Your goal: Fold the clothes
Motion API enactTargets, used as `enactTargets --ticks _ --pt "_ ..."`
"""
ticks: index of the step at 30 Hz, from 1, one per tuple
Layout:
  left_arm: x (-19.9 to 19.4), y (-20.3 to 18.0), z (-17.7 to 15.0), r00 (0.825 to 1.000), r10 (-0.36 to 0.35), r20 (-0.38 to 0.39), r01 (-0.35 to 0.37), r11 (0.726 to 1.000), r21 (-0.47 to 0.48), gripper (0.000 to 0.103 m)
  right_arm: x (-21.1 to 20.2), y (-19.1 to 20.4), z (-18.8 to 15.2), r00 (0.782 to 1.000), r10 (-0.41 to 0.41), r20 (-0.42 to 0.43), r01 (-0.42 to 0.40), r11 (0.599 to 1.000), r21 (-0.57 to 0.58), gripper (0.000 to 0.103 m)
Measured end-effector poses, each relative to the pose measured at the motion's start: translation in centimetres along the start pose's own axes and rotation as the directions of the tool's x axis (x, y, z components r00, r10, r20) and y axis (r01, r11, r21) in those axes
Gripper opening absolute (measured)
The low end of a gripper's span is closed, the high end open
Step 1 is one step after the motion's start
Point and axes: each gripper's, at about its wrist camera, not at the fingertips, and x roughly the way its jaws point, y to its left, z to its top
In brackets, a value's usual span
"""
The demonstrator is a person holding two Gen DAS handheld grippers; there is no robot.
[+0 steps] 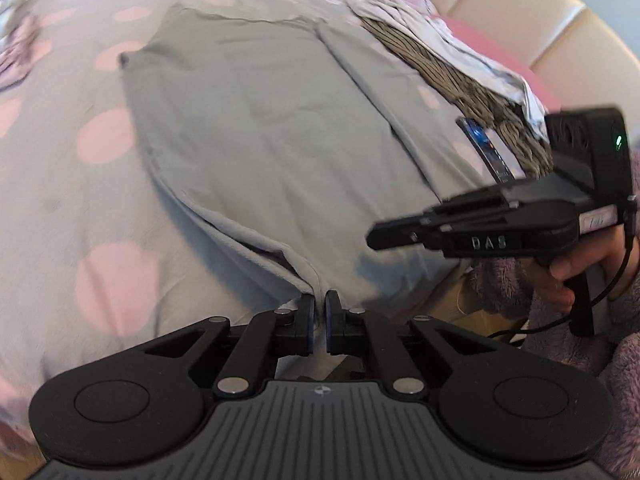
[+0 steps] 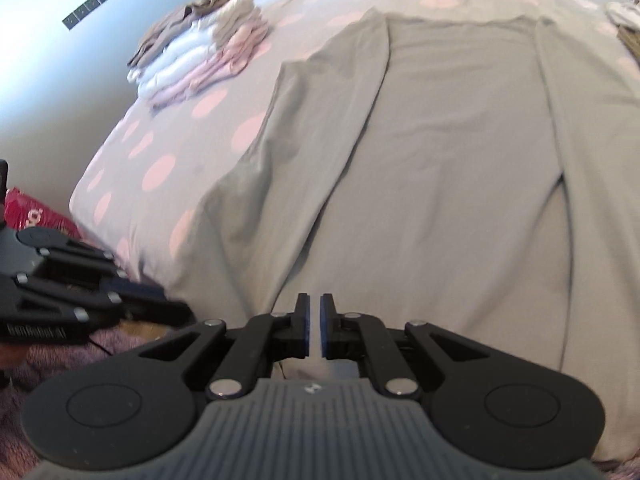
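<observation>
A bed under a grey duvet cover with pink dots (image 1: 100,140) fills most of both views, and spread flat across it lies a large grey garment (image 1: 256,128), its side panels folded inward so that long creases run from the far edge toward the cameras; in the right wrist view the same garment takes up the centre and right of the frame, its near part hanging over the bed's edge. At the upper left of the right wrist view a stack of folded clothes (image 2: 200,52) in white, pale pink and beige sits on the duvet, well apart from the grey garment. At the upper right of the left wrist view a striped brown cloth (image 1: 448,68) lies with a white one beside a pink pillow (image 1: 500,48) and a cream padded headboard (image 1: 532,12). A fuzzy purple sleeve (image 1: 600,320) shows at the right edge of that view, and a hand (image 1: 568,276) there grips the handle of the right gripper (image 1: 374,236), whose jaws are pressed together; in its own view, at bottom centre, grey cloth seems to sit in the thin slit between the pads, though the view there is too dim to be sure. The left gripper (image 1: 319,308), bottom centre of its view, has its jaws pinched together on the near hem of the grey garment, which rises in a small peak to the fingertips
</observation>
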Motion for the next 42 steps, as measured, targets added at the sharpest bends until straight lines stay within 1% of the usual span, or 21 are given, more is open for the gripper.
enactTargets --ticks 1,2,4,5,7,11,16,17,19,20,21,23,27,31,33,34,35,37,39,42 --pt "0.4 -0.4 0.2 1.0 0.002 -0.006 -0.002 1.0 0.004 0.003 -0.1 0.1 0.2 1.0 -0.012 0.006 0.012 1.0 -0.013 0.008" --pt "0.7 -0.7 0.3 1.0 0.005 -0.012 -0.005 1.0 0.007 0.003 -0.2 0.2 0.4 1.0 -0.021 0.011 0.021 1.0 -0.022 0.019" --pt "1.5 -1.2 0.6 1.0 0.005 -0.023 -0.004 1.0 0.015 0.003 -0.3 0.4 0.7 0.999 -0.037 0.02 0.038 0.999 -0.035 0.034" --pt "1.8 -1.4 0.8 1.0 0.003 -0.027 -0.002 1.0 0.018 0.003 -0.3 0.4 0.9 0.999 -0.034 0.023 0.035 0.999 -0.036 0.034" --pt "2.3 -1.7 0.9 0.999 0.001 -0.035 -0.001 1.0 0.022 0.003 -0.1 0.3 1.2 1.0 0.001 0.029 0.0 0.999 -0.033 0.034" --pt "3.2 -2.1 1.0 0.999 0.009 -0.049 -0.007 0.999 0.033 0.003 0.4 0.4 1.6 0.998 0.065 0.015 -0.065 0.998 -0.009 0.034" --pt "3.6 -2.4 0.9 0.998 0.029 -0.058 -0.026 0.998 0.048 0.003 1.0 0.9 1.8 0.994 0.107 -0.004 -0.107 0.994 0.003 0.033" --pt "3.7 -2.4 0.9 0.998 0.032 -0.059 -0.028 0.998 0.053 0.003 1.1 1.2 1.8 0.994 0.109 -0.005 -0.109 0.994 -0.006 0.029" --pt "3.7 -2.6 0.9 0.998 0.037 -0.058 -0.033 0.998 0.06 0.003 1.3 1.7 1.8 0.996 0.085 -0.017 -0.086 0.996 -0.031 0.022" --pt "3.7 -2.5 0.8 0.998 0.036 -0.056 -0.033 0.998 0.058 0.003 1.4 1.8 1.8 0.997 0.069 -0.023 -0.07 0.997 -0.037 0.022" --pt "3.7 -2.5 0.8 0.998 0.034 -0.055 -0.031 0.998 0.055 0.003 1.6 1.8 1.8 0.997 0.07 -0.031 -0.071 0.997 -0.033 0.022" --pt "3.7 -2.4 0.7 0.998 0.032 -0.053 -0.029 0.998 0.054 0.003 2.0 1.6 1.7 0.995 0.089 -0.049 -0.09 0.996 -0.013 0.019" --pt "3.7 -2.7 0.6 0.998 0.037 -0.043 -0.034 0.996 0.079 0.003 2.6 1.5 1.8 0.993 0.107 -0.058 -0.106 0.994 0.011 0.02" --pt "3.9 -3.5 0.5 0.998 0.061 -0.035 -0.056 0.989 0.134 0.003 2.9 1.6 2.0 0.991 0.111 -0.072 -0.11 0.994 0.024 0.022" --pt "4.1 -3.7 0.4 0.997 0.065 -0.034 -0.06 0.987 0.146 0.003 2.9 1.7 1.9 0.993 0.087 -0.082 -0.086 0.996 0.005 0.015" --pt "4.1 -3.7 0.4 0.997 0.061 -0.036 -0.055 0.988 0.146 0.003 3.0 1.8 1.9 0.994 0.067 -0.085 -0.068 0.998 -0.007 0.009" --pt "3.9 -3.6 0.4 0.998 0.054 -0.043 -0.048 0.989 0.143 0.003 3.0 1.8 1.8 0.995 0.061 -0.084 -0.061 0.998 -0.006 0.008" --pt "3.4 -3.3 0.6 0.997 0.04 -0.059 -0.032 0.99 0.136 0.009 2.9 1.4 1.8 0.995 0.064 -0.082 -0.064 0.998 0.007 0.008" --pt "2.6 -2.5 1.0 0.995 0.049 -0.082 -0.038 0.991 0.129 0.02 2.8 1.3 1.7 0.994 0.064 -0.084 -0.063 0.998 0.011 0.007" --pt "1.3 -0.8 2.1 0.992 0.07 -0.102 -0.059 0.992 0.11 0.025 2.8 1.2 1.7 0.994 0.06 -0.086 -0.059 0.998 0.014 0.007"
